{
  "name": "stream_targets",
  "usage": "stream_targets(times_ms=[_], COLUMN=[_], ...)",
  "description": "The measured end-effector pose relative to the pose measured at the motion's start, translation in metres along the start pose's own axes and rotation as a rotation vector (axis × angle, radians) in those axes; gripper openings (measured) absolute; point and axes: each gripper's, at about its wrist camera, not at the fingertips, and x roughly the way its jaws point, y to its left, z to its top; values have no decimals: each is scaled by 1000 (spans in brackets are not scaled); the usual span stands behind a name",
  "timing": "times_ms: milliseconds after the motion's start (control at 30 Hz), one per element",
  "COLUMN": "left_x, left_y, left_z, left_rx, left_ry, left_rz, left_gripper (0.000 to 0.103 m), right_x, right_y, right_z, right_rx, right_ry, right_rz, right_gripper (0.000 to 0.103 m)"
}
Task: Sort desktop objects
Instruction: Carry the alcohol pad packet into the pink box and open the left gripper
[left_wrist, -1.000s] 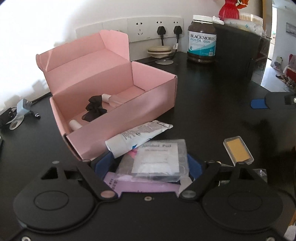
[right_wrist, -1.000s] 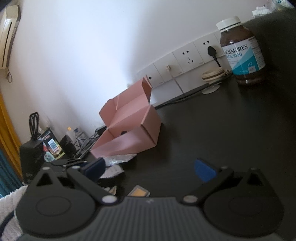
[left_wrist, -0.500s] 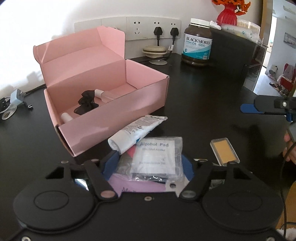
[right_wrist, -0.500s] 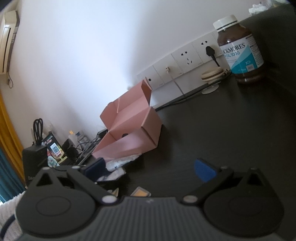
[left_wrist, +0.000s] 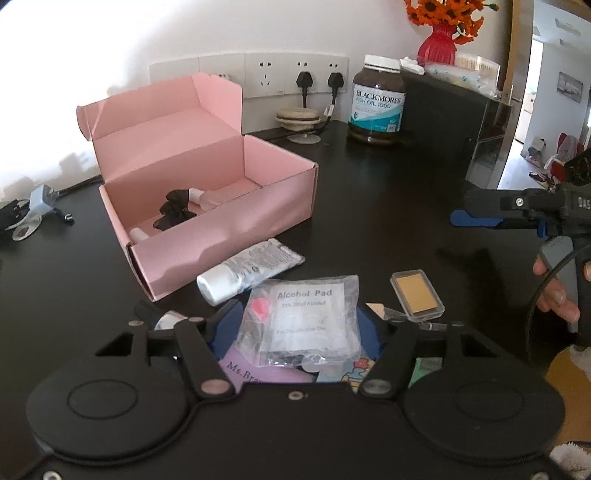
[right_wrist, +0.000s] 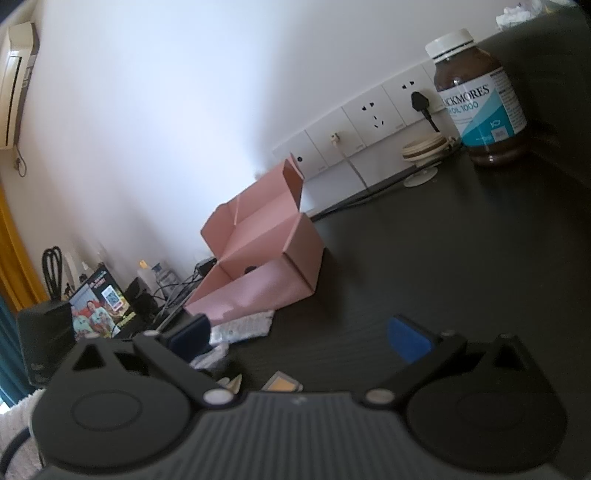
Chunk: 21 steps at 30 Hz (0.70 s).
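An open pink box (left_wrist: 207, 206) sits on the black desk (left_wrist: 369, 206), with a black bow (left_wrist: 175, 208) and a small bottle inside. In front of it lie a white tube (left_wrist: 251, 269) and a clear case with an orange pad (left_wrist: 417, 293). My left gripper (left_wrist: 299, 325) has its blue pads against both sides of a clear bag of alcohol pads (left_wrist: 310, 321) and holds it off the desk. My right gripper (right_wrist: 299, 332) is open and empty above the desk, to the right of the box (right_wrist: 258, 266). It also shows in the left wrist view (left_wrist: 476, 218).
A brown fish oil bottle (left_wrist: 376, 103) stands at the back by the wall sockets (left_wrist: 280, 77), with a cable reel (left_wrist: 299, 118). A black cabinet (left_wrist: 450, 129) stands at the back right. Cards lie under my left gripper (left_wrist: 258, 369). Cables and a phone (right_wrist: 99, 306) are at the left.
My left gripper has risen and drawn back from the box with the bag of alcohol pads between its pads. The right gripper has shifted only slightly.
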Motion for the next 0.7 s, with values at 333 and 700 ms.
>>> stream_targets(times_ms=[333, 700], left_x=[-24, 30], left_y=[-1, 27], left_z=[32, 102], left_rx=[17, -48], left_ry=[-180, -163], left_rz=[114, 246], left_gripper=[66, 67], right_x=[1, 3], right_y=[-1, 0], right_z=[0, 0], right_rx=[3, -2], right_ry=[1, 12], right_rz=[8, -3], right_gripper=[102, 102])
